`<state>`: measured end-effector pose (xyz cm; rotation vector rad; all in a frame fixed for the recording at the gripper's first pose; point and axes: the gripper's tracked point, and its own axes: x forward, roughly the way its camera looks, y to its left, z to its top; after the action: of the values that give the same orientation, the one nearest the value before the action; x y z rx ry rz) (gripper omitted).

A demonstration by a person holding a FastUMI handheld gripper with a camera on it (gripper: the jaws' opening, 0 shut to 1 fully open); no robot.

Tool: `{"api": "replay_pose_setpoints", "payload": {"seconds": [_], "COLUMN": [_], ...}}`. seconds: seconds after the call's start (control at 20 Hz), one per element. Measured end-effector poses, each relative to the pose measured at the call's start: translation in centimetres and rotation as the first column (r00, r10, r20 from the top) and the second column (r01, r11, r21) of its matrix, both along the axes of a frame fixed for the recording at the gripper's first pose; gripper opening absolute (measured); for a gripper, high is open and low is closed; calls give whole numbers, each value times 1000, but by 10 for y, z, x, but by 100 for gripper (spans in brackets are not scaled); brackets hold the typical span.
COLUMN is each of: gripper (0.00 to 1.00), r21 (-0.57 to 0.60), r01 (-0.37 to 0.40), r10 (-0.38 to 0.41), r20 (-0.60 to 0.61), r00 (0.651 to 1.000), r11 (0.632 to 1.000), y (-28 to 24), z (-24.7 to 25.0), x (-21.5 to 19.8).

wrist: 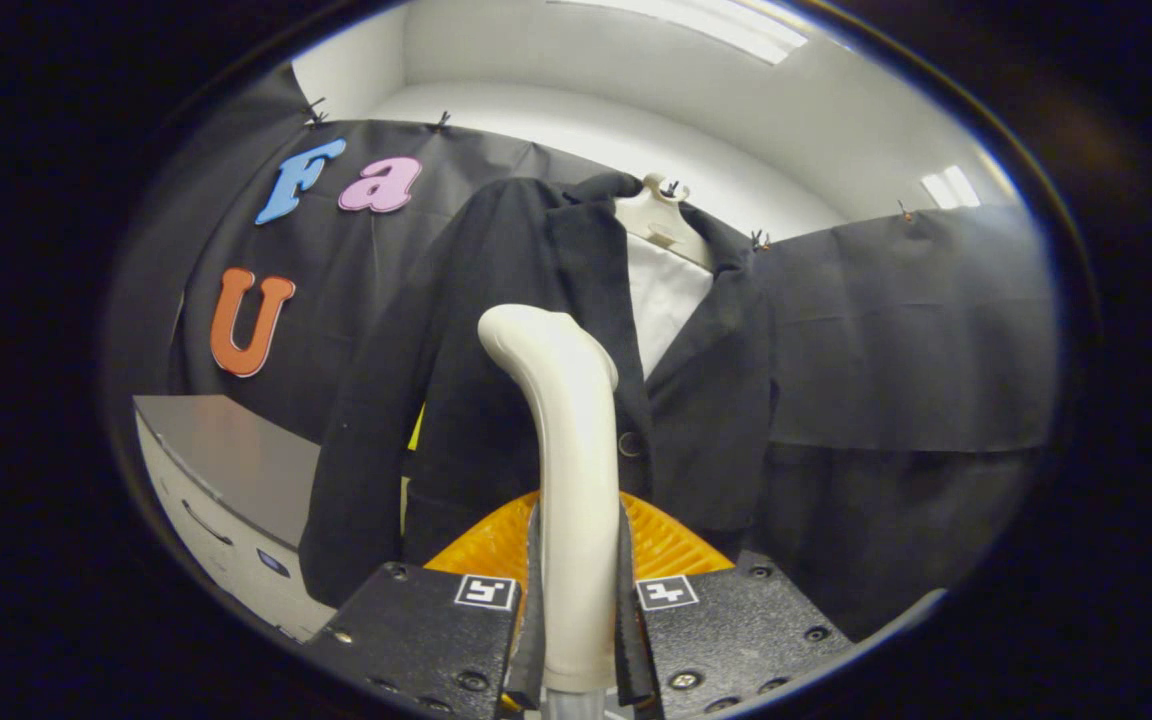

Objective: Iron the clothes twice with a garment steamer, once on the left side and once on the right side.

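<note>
Black cloth covers the wall behind one dark jacket [496, 400], which hangs on one pale hanger [658, 215]. Left of the jacket stands one white cabinet [226, 480]; right of it the cloth hangs free. One cream steamer handle [566, 450] rises before the jacket, the gripper [576, 620] clenched on it, both fingers pressing.

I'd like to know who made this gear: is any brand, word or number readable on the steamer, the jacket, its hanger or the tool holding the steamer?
Steamer handle: no writing.
Jacket: none.
Hanger: a small tab, too small to read.
Gripper, shut on the steamer handle: two square markers, coded patterns, no words.
Cabinet beside the jacket: a small blue mark, too blurred to read.
</note>
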<state>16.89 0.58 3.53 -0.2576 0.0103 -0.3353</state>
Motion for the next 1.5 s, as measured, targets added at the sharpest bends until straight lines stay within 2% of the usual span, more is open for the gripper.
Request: {"api": "replay_pose_setpoints", "payload": {"seconds": [0.45,0.8,1.25,1.5], "gripper": [31,31,31,31], "r21": [53,55,66,93], "r01": [9,31,68,106], "r10": [-1,-15,-34,-46], "r20": [-139,-259,-414,-497], "r00": [990,966,910,866], "r11": [999,998,995,990], "y": [-6,-7,-6,-6], "z": [-80,-151,-226,-265], "x": [-29,-59,-91,-112]}}
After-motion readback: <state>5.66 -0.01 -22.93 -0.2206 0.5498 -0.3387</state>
